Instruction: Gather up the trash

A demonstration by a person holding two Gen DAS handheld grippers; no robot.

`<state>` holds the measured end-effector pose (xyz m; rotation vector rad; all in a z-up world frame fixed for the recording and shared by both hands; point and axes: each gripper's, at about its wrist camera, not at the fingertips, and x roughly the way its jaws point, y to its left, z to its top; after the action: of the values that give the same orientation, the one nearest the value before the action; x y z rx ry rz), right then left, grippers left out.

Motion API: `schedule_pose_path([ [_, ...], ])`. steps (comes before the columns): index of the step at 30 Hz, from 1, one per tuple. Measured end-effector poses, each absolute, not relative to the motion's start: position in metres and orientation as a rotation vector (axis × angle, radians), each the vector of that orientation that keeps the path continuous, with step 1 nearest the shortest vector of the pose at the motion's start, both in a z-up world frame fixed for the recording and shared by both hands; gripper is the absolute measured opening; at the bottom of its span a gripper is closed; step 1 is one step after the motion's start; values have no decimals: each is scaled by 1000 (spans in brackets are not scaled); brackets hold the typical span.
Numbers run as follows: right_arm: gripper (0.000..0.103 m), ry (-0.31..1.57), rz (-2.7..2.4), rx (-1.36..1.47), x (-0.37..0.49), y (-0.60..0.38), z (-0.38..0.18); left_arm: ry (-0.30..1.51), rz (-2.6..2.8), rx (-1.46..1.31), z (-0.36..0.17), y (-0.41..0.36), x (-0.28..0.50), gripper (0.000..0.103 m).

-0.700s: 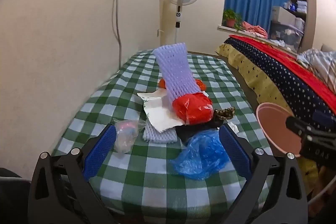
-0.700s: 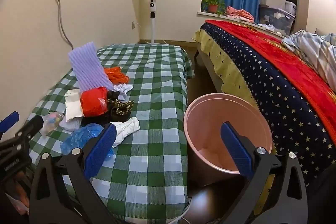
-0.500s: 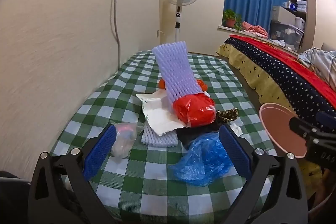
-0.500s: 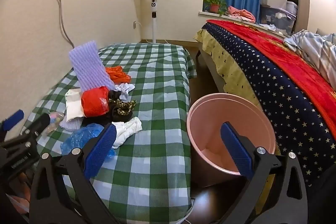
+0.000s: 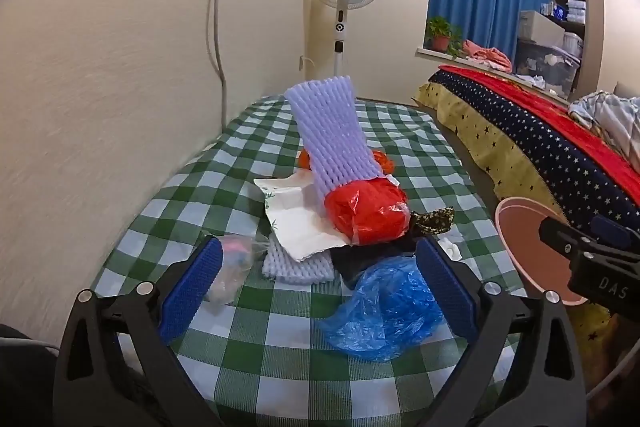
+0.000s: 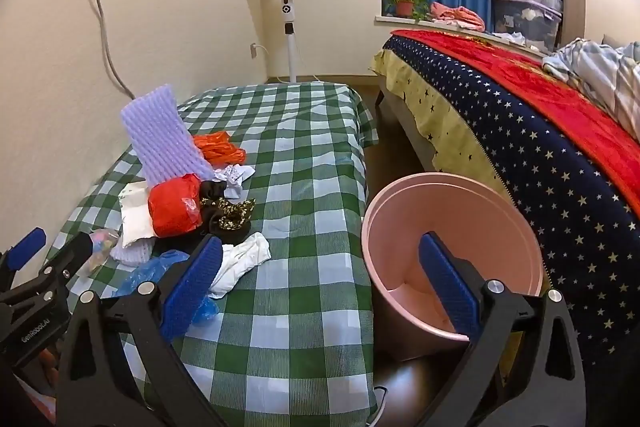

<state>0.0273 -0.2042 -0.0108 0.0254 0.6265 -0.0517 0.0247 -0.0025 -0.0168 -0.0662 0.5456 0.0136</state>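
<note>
Both grippers have drawn slightly nearer the trash pile. Left gripper (image 5: 318,285) is spread wide and holds nothing; the blue plastic bag (image 5: 380,311) lies just ahead between its fingers, the clear bag (image 5: 232,267) by its left finger. Right gripper (image 6: 320,287), equally spread and unladen, hovers with the pink bin (image 6: 448,247) ahead-right. Collection looks about to begin.
</note>
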Motion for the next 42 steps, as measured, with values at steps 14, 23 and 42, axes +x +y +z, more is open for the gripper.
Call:
schedule_pose_path([
  [14,96,626,-36,2,22,-200,-9,547,7,-68,-18,-3,25,94],
  [23,96,614,-48,-5,20,-201,-8,544,6,-72,-18,-2,23,94],
  [42,96,609,-54,-12,19,-202,-6,543,2,-73,-16,-1,20,93],
])
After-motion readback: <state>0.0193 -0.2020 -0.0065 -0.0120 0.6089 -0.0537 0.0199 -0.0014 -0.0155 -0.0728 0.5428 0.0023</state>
